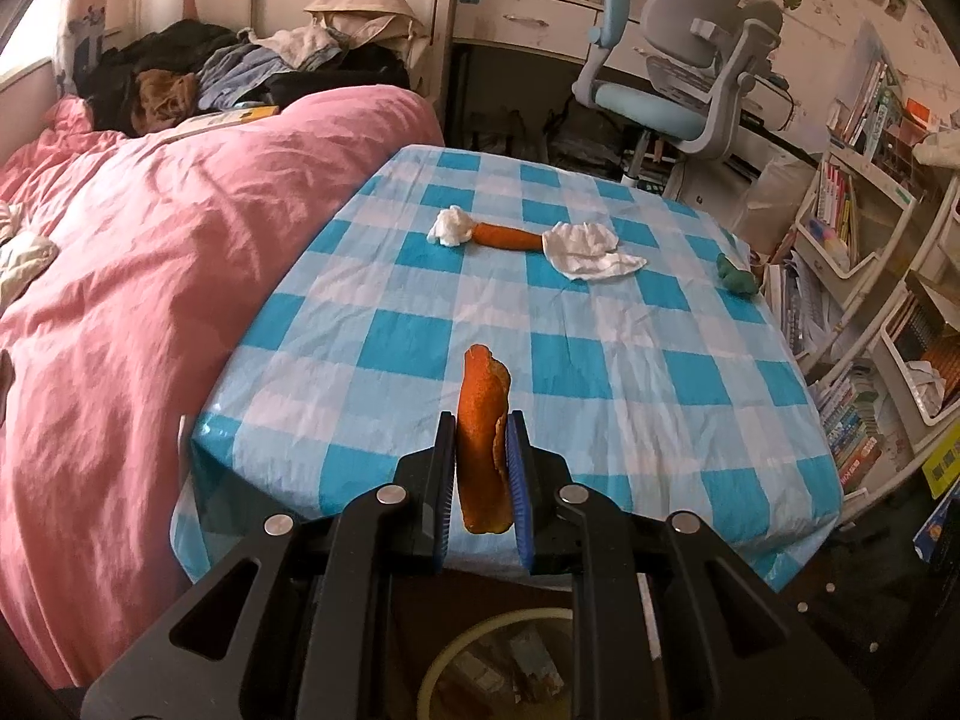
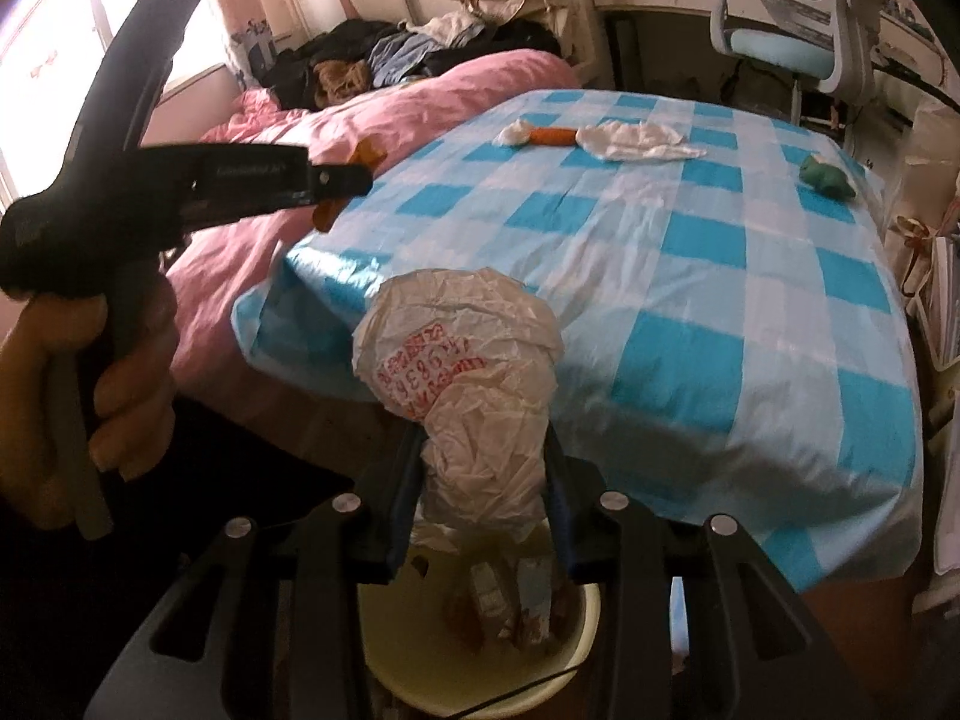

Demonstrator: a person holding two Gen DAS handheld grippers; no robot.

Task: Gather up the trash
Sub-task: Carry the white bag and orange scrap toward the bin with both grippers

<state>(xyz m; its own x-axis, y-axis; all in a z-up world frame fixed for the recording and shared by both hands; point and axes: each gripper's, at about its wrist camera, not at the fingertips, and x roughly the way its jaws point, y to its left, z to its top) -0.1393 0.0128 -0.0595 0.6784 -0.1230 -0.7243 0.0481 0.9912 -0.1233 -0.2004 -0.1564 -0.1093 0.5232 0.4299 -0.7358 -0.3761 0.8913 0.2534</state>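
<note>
My left claw [image 1: 480, 450] is nearly closed, pinching an orange peel [image 1: 483, 438] upright over the near edge of the checked table [image 1: 660, 360]. My right claw [image 2: 486, 468] stands partly open, clamped around a crumpled plastic bag [image 2: 474, 372] above the pale bin [image 2: 480, 660], which already holds scraps.

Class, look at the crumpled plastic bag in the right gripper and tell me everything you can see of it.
The crumpled plastic bag is thin, whitish and translucent, creased all over, with red printed characters on its near side. It stands bunched upright between the fingers of the right gripper, which press its lower part. Its puffed top rises before the checked tablecloth's near edge; its tail hangs above the pale bin below.
</note>
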